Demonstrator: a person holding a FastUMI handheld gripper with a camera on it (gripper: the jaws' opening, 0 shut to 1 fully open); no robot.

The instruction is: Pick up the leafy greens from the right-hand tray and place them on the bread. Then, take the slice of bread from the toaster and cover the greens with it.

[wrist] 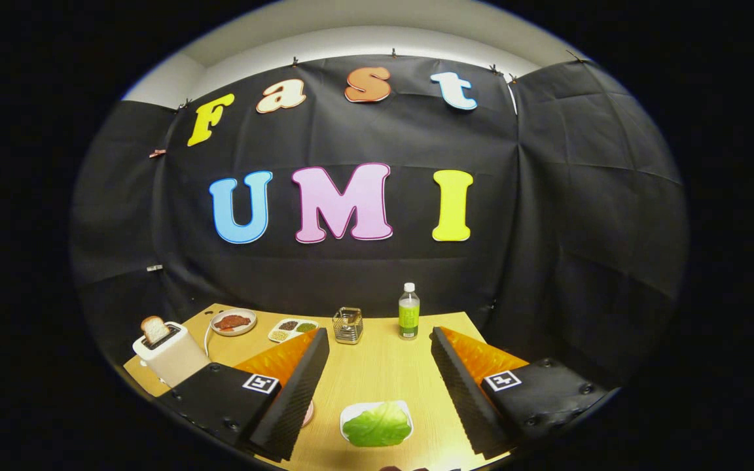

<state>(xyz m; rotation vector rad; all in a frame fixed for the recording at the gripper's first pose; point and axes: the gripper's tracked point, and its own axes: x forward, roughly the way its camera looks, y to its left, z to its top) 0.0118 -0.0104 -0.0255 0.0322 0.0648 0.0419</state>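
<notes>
Wooden table [377,373], light finish, set against the black cloth wall [580,216]. At the far edge stands a clear bottle [408,311], upright, white cap, green label. Just to its left, a small wire-frame glass holder [347,325]. Further left, a white divided dish [292,328] containing assorted grains or seeds. Beside that, a round plate [233,321] bearing a reddish-brown item, identity unclear.

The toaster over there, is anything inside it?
Yes: a slice of bread stands upright in the slot of the toaster, its top sticking out. The lower part is hidden inside. The gripper is open, fingers apart above the leafy greens.
</notes>
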